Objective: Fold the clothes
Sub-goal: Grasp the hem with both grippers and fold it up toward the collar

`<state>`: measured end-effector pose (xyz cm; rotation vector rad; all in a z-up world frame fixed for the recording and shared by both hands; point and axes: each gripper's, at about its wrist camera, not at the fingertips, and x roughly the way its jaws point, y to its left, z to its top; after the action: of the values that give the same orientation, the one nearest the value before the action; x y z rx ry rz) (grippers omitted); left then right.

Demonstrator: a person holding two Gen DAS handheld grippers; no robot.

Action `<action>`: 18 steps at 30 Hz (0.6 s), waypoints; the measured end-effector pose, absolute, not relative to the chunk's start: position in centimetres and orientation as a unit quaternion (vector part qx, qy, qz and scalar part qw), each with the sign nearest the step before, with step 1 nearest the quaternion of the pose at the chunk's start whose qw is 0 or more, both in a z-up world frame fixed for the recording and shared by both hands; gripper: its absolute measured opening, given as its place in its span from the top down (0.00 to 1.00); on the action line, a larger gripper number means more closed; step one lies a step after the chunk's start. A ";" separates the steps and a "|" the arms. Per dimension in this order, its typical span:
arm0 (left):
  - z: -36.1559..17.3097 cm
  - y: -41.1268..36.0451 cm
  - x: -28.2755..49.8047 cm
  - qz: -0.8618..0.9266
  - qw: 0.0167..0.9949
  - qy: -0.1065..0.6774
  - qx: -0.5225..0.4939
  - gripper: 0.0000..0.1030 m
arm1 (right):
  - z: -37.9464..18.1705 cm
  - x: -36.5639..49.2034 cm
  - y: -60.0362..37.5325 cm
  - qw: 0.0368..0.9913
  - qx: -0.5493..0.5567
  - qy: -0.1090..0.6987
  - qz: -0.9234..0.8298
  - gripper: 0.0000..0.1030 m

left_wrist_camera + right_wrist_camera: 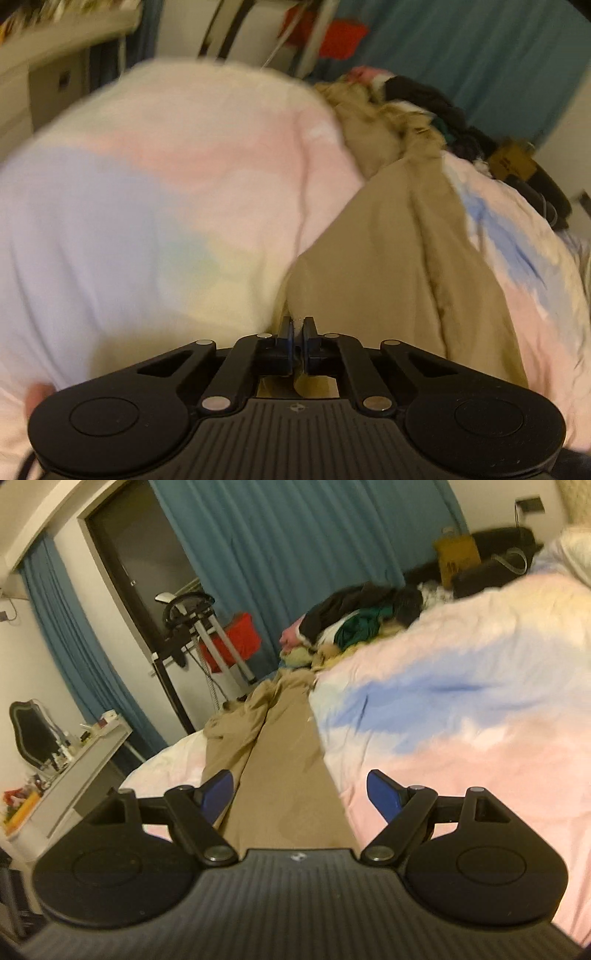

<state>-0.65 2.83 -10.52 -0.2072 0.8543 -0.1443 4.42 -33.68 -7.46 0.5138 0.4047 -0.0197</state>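
Note:
Tan trousers lie stretched out on a bed with a pastel pink, blue and yellow cover. My left gripper is shut, its blue pads pinching the near corner of the trousers, where a thin pale strip of cloth shows between them. In the right wrist view the trousers run away from me as a long tan strip toward the far end of the bed. My right gripper stands open just above their near end, one blue finger on each side, holding nothing.
A heap of dark, green and pink clothes sits at the bed's far end, by a brown bag. A white dresser with small items stands left of the bed. An exercise machine and teal curtains are behind.

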 end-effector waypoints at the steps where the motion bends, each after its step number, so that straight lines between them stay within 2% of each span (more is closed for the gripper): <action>1: -9.7 2.0 -1.4 -0.080 0.911 0.396 -0.079 0.95 | -7.4 4.4 -34.0 0.945 0.257 0.200 -0.008 0.21; 6: -5.9 -3.6 -6.5 -0.143 0.942 0.299 0.044 0.96 | -7.7 4.8 -35.3 0.935 0.283 0.215 0.002 0.21; 9: -5.4 -7.3 -9.0 -0.196 0.936 0.276 0.094 0.96 | -8.0 5.4 -35.4 0.930 0.288 0.227 0.009 0.21; 15: -9.2 -12.5 -7.2 -0.251 0.899 0.344 0.099 0.94 | -9.1 6.4 -35.1 0.914 0.304 0.263 0.052 0.21; 18: -10.5 -11.8 -5.2 -0.274 0.876 0.395 0.044 0.76 | -10.1 6.9 -35.4 0.898 0.326 0.288 0.067 0.21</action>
<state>-5.18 -11.80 -10.50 0.0919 0.8238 -0.5712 6.92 -35.42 -10.14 0.6750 0.5960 0.1384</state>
